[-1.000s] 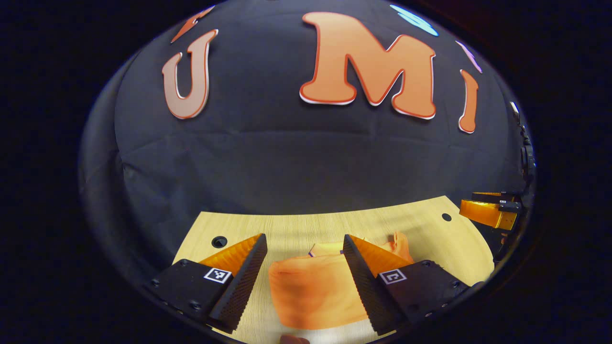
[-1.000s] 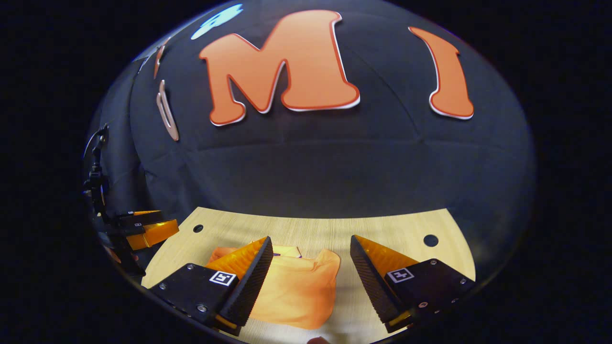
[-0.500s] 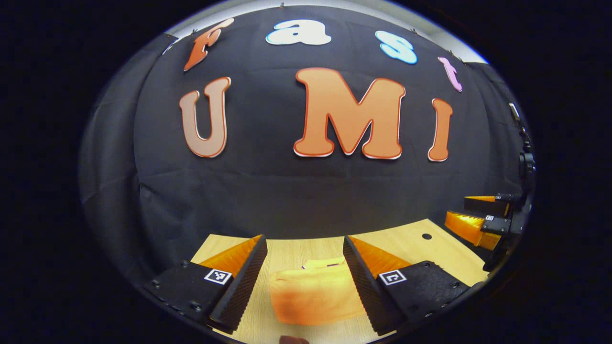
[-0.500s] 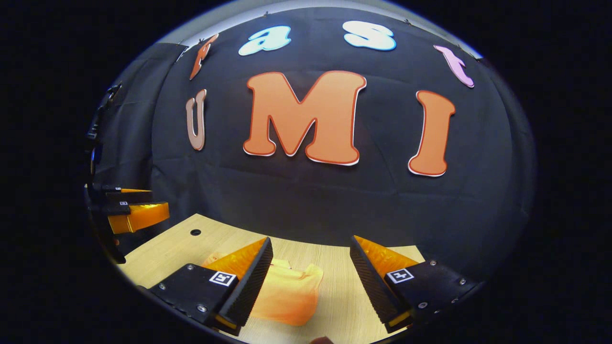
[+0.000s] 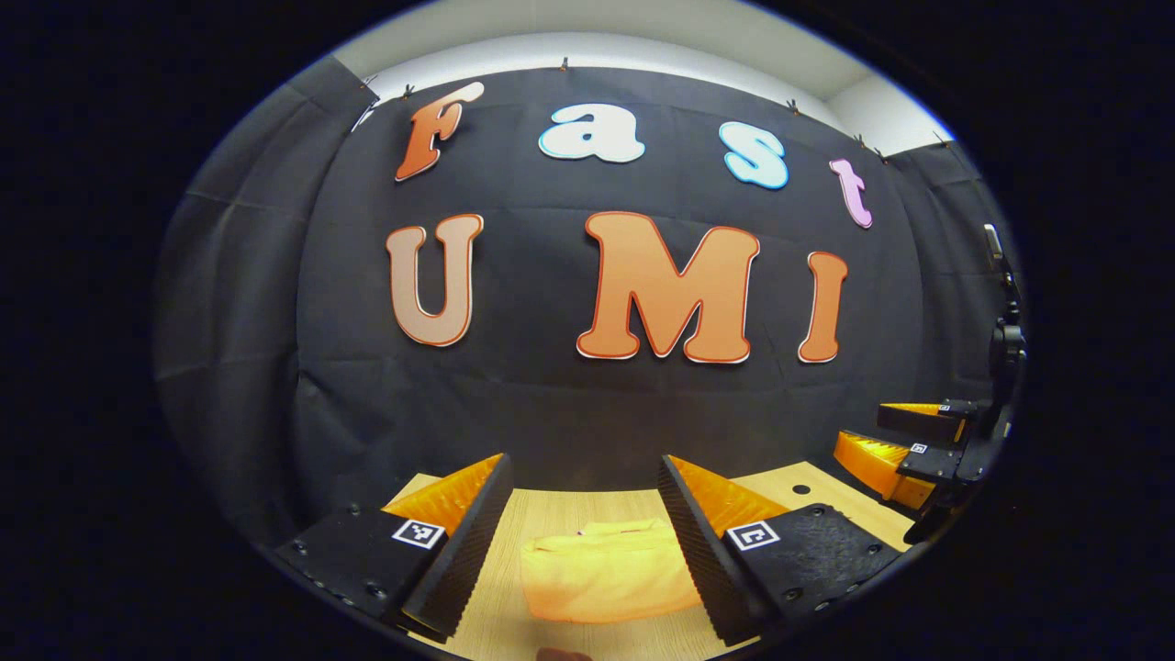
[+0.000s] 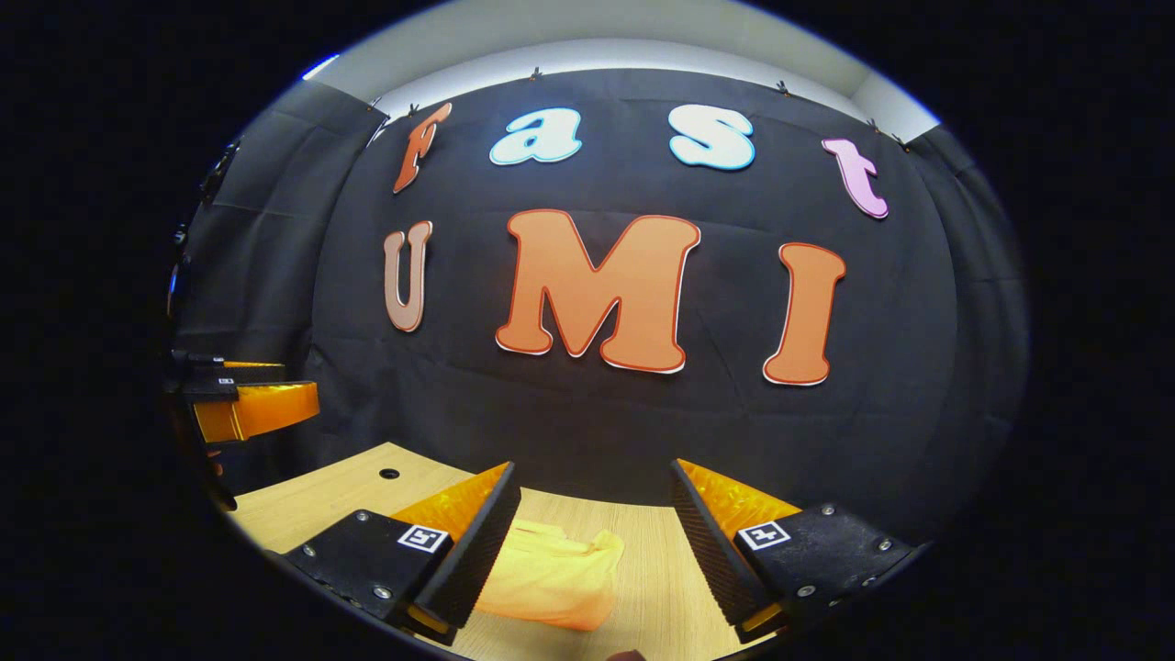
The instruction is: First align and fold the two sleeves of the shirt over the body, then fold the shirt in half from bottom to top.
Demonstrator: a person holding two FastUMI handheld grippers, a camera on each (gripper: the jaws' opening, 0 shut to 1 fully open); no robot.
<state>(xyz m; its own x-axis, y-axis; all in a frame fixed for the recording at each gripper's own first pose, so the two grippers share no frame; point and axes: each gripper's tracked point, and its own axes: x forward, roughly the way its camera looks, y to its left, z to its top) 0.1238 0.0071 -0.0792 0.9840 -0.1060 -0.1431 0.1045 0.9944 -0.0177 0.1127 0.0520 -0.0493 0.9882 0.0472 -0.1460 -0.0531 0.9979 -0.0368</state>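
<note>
Two grippers, both mine, both raised off the table (image 5: 542, 514) with fingers spread wide and holding nothing. Left gripper (image 5: 580, 523): the folded shirt (image 5: 606, 578) lies flat on the wood between its fingers. Right gripper (image 6: 592, 542): the shirt (image 6: 551, 574) lies near its left finger, the left gripper (image 6: 248, 404) off at the left edge.

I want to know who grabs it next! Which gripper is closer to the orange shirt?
Probably left. The left gripper is open with the shirt framed between its fingers; the right gripper is open too, shirt nearer one finger.
</note>
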